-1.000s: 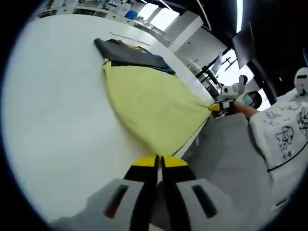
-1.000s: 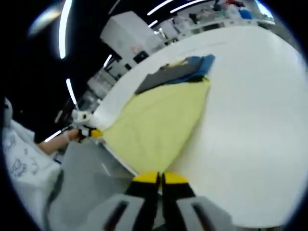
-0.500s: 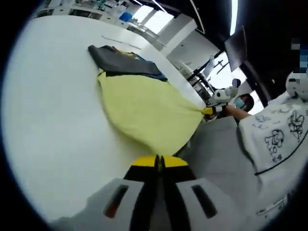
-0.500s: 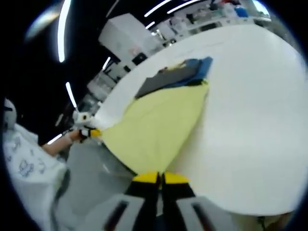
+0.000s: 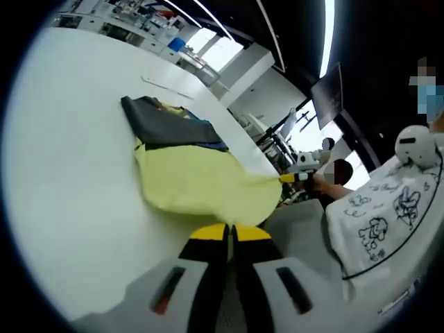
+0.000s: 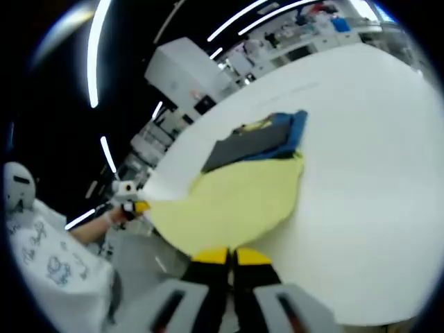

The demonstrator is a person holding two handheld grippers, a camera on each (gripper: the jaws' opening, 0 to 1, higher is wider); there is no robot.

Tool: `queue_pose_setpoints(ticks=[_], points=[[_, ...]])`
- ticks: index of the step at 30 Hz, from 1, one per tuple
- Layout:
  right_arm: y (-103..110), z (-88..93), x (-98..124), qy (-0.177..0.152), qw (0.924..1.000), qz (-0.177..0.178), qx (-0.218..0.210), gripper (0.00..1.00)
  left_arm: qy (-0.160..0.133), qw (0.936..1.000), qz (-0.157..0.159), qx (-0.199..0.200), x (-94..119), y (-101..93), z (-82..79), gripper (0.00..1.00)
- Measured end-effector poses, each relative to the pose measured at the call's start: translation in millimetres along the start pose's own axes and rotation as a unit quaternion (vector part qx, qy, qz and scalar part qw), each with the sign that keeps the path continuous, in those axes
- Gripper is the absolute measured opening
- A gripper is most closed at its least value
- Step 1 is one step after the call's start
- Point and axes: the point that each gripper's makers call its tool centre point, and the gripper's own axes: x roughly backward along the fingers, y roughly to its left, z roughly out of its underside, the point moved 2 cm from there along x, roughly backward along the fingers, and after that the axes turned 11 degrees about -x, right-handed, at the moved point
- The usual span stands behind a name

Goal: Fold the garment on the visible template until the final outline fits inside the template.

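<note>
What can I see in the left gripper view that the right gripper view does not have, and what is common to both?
Left gripper view: a dark wall screen and bright windows. Right gripper view: a large white cabinet and a blue garment edge beside the dark pile. Both share the white table, the yellow garment pinched by both shut grippers, and the person's printed white shirt.

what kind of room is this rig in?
Probably a lab or workshop. A big white table holds the yellow garment, cluttered benches and shelves line the far side, and long strip lights hang from a dark ceiling.
</note>
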Motion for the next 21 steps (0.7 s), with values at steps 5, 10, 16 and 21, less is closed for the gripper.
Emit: queue_pose_setpoints(ticks=[5, 10, 16, 21], points=[[9, -35.0, -1, -0.034, 0.9993, -0.017, -0.004, 0.0, -0.032, 0.9995, 0.003, -0.009, -4, 3.0, -33.5, 0.0], [12, -68.0, -9, -0.053, 0.9984, -0.02, -0.001, 0.0, -0.086, 0.9963, 0.001, 0.008, -15, 18.7, -69.3, 0.0], [6, -104.0, -20, -0.071, 0.9971, -0.027, -0.005, 0.0, -0.138, 0.9901, 0.0, 0.027, -34, 38.7, -107.7, 0.0], [-1, -142.7, -30, -0.096, 0.995, -0.028, -0.008, 0.0, -0.166, 0.9851, -0.021, 0.042, -44, 66.0, -130.8, 0.0]])
